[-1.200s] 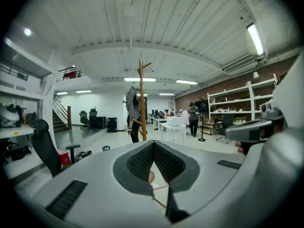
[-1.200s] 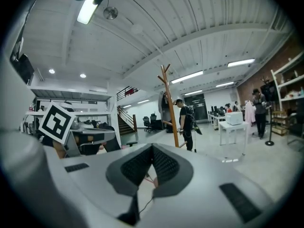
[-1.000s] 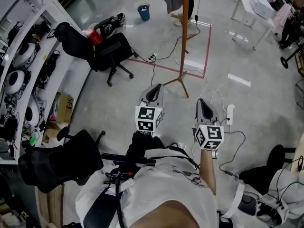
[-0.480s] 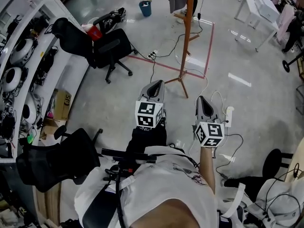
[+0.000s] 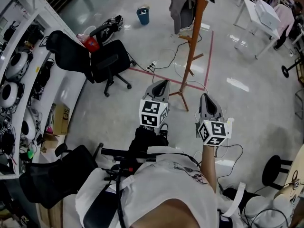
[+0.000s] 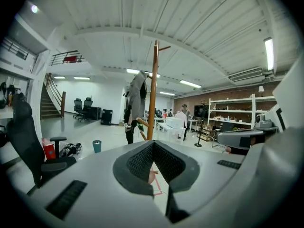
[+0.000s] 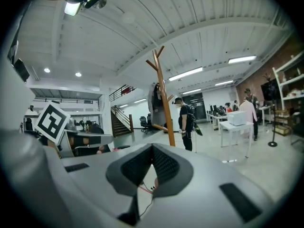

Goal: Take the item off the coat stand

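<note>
An orange wooden coat stand (image 5: 194, 37) rises from the floor ahead of me. A grey garment (image 5: 179, 1) hangs from its upper pegs, cut off by the top edge of the head view. My left gripper (image 5: 161, 83) and right gripper (image 5: 205, 96) are held side by side, well short of the stand's feet. In the left gripper view the stand (image 6: 152, 94) and garment (image 6: 136, 91) are far beyond the left gripper (image 6: 154, 144), whose jaws meet at the tips and hold nothing. In the right gripper view the stand (image 7: 164, 99) and garment (image 7: 156, 99) are likewise distant; the right gripper (image 7: 152, 147) is shut and holds nothing.
A black office chair (image 5: 107, 56) stands to the left, a blue bin (image 5: 142, 14) behind it. Red floor tape (image 5: 208, 46) and cables (image 5: 164, 56) surround the stand's base. White tables (image 5: 259, 13) are at the back right, shelves (image 5: 19, 65) along the left. A person in black (image 7: 186, 122) stands near the stand.
More of the coat stand and the grey garment has come into the head view and they look nearer. Both grippers stay shut and side by side, slightly higher in the view.
</note>
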Available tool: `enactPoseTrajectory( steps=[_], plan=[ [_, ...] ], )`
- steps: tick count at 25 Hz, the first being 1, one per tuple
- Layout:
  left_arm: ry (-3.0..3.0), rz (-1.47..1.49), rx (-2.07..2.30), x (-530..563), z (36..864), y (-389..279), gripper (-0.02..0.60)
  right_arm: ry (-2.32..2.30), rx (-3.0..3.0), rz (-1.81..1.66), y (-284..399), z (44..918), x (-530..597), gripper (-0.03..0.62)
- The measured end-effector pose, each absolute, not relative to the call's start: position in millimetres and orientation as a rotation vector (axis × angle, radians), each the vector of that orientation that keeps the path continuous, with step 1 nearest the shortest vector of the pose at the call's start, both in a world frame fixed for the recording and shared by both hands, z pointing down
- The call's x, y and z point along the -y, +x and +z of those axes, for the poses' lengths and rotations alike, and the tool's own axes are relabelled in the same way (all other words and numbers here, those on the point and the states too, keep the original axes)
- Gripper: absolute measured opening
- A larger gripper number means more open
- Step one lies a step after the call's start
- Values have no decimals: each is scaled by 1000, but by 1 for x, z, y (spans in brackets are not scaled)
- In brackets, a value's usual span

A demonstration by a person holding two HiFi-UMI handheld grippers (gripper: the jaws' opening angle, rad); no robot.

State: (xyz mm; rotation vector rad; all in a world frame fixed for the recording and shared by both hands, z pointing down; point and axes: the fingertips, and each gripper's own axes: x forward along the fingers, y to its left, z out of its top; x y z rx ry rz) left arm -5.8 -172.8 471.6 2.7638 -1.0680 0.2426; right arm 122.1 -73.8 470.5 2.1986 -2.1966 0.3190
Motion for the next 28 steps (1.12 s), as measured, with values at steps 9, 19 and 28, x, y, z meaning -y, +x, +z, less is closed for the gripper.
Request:
enactPoseTrajectory(
  steps=[9, 19, 28],
  plan=[
    [2745, 268, 936, 251, 477, 9, 3, 2226, 2154, 316, 136, 468, 158, 5],
    [2717, 247, 975, 296, 475, 28, 3, 2189, 2170, 317, 155, 465, 201, 5],
    [2702, 109, 1124, 357, 432, 10, 3, 2124, 2295, 235, 163, 439, 243, 5]
  ],
)
